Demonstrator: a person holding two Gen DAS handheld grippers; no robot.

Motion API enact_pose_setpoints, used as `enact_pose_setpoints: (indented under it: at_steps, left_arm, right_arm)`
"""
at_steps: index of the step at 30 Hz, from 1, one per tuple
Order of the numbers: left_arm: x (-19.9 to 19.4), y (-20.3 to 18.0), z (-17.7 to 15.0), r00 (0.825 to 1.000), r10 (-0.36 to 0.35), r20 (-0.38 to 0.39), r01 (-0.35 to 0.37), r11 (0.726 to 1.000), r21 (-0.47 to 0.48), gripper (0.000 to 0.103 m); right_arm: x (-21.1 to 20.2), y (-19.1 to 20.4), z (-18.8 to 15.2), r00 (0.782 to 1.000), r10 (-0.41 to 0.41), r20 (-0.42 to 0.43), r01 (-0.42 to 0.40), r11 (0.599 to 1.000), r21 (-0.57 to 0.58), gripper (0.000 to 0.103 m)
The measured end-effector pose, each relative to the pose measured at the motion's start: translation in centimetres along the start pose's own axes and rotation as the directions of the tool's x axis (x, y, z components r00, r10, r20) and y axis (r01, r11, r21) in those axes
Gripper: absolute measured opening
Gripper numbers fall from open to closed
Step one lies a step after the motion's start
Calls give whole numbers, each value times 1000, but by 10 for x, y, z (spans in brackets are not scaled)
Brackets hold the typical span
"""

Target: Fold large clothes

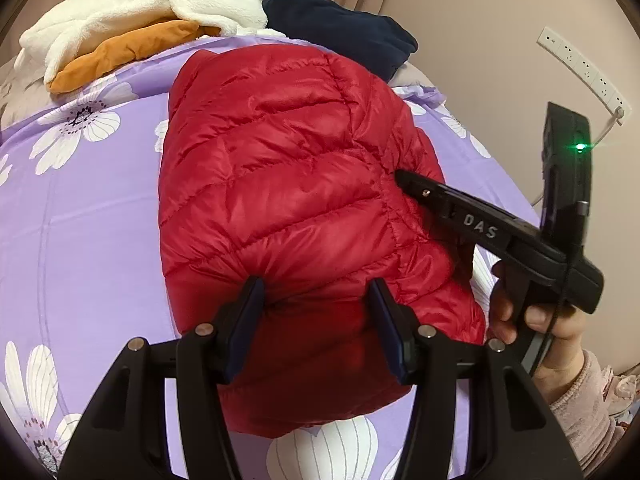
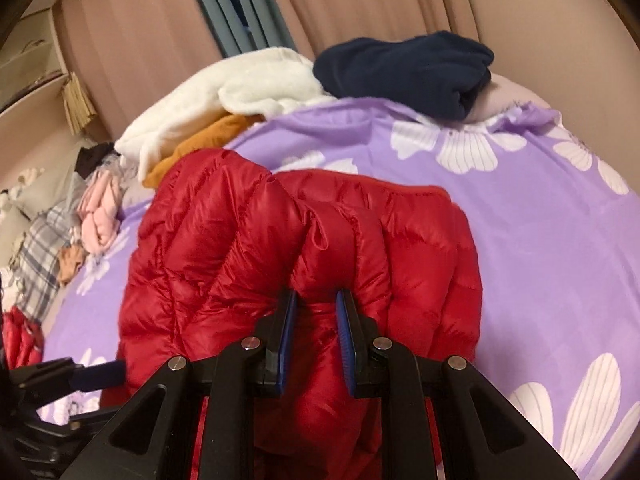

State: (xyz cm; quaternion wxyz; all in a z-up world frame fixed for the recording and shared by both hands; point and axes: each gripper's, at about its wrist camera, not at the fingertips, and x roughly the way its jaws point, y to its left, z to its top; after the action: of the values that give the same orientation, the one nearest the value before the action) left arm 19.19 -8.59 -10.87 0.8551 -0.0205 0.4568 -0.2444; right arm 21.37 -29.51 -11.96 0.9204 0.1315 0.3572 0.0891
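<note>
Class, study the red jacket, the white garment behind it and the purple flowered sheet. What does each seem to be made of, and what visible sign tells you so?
Red jacket: probably thin nylon or polyester shell with puffy filling; glossy sheen, stitched quilting lines.
White garment: likely fleece or plush; matte, fuzzy nap.
Purple flowered sheet: smooth woven cloth, perhaps cotton or polyester; flat, slightly matte printed surface.

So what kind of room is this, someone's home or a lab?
Most likely a bedroom at home: a bed with a purple flowered sheet, curtains behind it, and clothes piled about, like the red puffer jacket and a white fleece.
</note>
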Motion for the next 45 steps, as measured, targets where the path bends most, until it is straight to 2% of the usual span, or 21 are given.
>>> enact_pose_setpoints:
  at_steps: [14, 20, 27, 31, 35, 37, 38, 40, 41, 42, 45]
  left_arm:
    - [0, 1, 1, 1000, -7, -4, 7, 1000, -1, 53]
    - [-1, 2, 2, 1000, -8, -8, 8, 1000, -5, 53]
    - [-2, 4, 1, 1000, 1, -11, -1, 1000, 1, 53]
    - [-1, 4, 1, 1000, -7, -14, 6, 1000, -7, 56]
    - [-7, 7, 3, 1000, -27, -12, 26, 999, -34, 56]
    - [-17, 12, 6, 998, -58, 5, 58, 996, -63, 57]
    - [-26, 18, 8, 997, -79, 25, 81, 993, -88, 59]
    - [-38, 31, 13, 994, -88, 65, 96, 986, -135, 66]
    - [-41, 37, 15, 994, -80, 80, 91, 984, -150, 72]
    - [-43, 46, 18, 994, -61, 96, 77, 982, -174, 74]
    - [-35, 68, 24, 996, -23, 90, 43, 973, -225, 74]
  right_arm:
    - [4, -5, -2, 1000, 20, -17, -20, 999, 43, 19]
    - [-8, -5, -2, 1000, 24, -13, -24, 998, 55, 19]
    - [-29, 4, -9, 1000, 23, -8, -23, 999, 28, 25]
    - [-22, 7, -15, 1000, -3, -23, 3, 1000, -9, 26]
    - [-22, 4, -17, 1000, 8, -30, -8, 1000, 23, 27]
    - [-27, 4, -16, 1000, 16, -19, -16, 999, 31, 31]
    - [-30, 4, -16, 1000, 20, -10, -20, 999, 33, 36]
    - [-37, 3, -15, 1000, 19, 12, -19, 999, 45, 54]
    - [-40, 1, -14, 1000, 4, 27, -6, 998, 67, 70]
    - [-43, -2, -13, 999, -2, 40, -2, 996, 90, 76]
    - [-43, -14, -11, 999, 16, 50, -25, 985, 172, 80]
